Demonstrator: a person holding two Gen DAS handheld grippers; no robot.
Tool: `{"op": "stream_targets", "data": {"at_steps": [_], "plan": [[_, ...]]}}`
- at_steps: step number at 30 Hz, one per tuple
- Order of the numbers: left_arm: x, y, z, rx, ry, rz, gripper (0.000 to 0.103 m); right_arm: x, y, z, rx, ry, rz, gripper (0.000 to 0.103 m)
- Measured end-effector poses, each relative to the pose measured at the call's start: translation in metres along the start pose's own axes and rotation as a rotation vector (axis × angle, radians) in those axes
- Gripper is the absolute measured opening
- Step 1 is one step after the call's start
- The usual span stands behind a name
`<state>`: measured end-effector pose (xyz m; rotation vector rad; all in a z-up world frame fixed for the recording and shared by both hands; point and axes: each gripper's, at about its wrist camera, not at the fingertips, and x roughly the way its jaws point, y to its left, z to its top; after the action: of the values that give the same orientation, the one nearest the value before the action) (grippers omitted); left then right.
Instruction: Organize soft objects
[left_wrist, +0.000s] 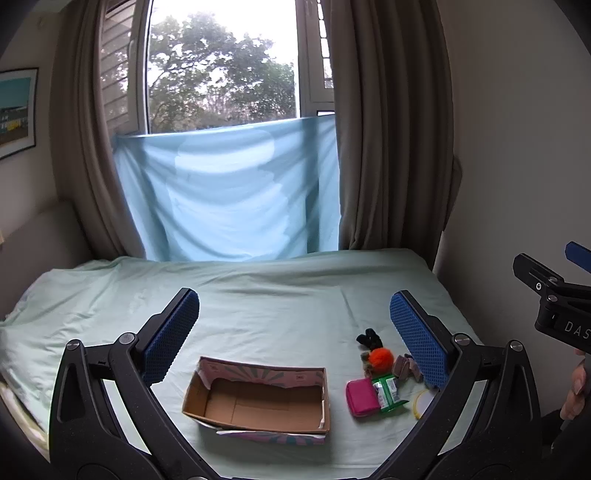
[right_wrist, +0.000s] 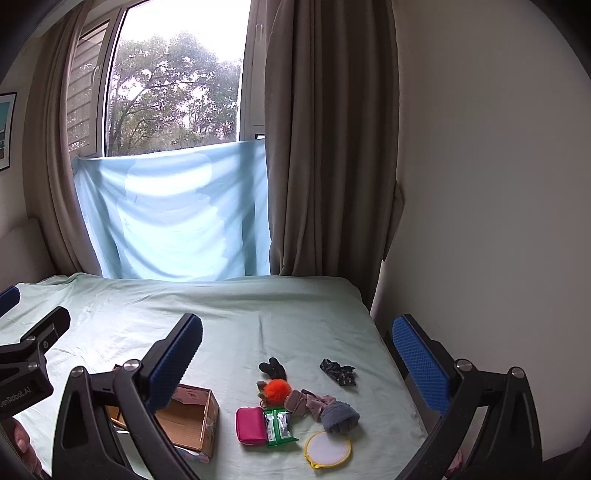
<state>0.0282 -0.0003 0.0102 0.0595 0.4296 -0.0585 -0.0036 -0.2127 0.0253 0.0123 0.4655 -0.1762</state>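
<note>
Left jaws: your left gripper (left_wrist: 294, 325) stands spread wide and empty, above the cardboard box (left_wrist: 258, 400).
Right jaws: your right gripper (right_wrist: 297, 354) is likewise released, holding nothing, over the pile of soft things.
Where the things lie: on the pale green bedsheet (right_wrist: 221, 306), just right of the box, which looks empty.
Handling: all look light and limp. Pinch the orange pompom (right_wrist: 277, 390) across its fluffy middle; it should squash, so close gently.
Pink pouch (right_wrist: 251, 424): firmer, take it across the short side.
Green tissue pack (right_wrist: 279, 426): slick wrapper, may slip.
Grey sock bundle (right_wrist: 338, 415): grip the thick rolled end.
Looks: also a dark patterned scrunchie (right_wrist: 338, 371) and a yellow-rimmed round pad (right_wrist: 328, 448), lying flat, so hard to get under.
</note>
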Motion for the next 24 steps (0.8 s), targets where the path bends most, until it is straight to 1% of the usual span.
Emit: {"op": "stream_targets", "data": {"at_steps": [24], "plan": [[0.0049,0.0017,-0.0040,0.001,-0.002,-0.003,0.102,0.0038,0.0008,0.0011,0.004,0.008,0.003,0.103]]}}
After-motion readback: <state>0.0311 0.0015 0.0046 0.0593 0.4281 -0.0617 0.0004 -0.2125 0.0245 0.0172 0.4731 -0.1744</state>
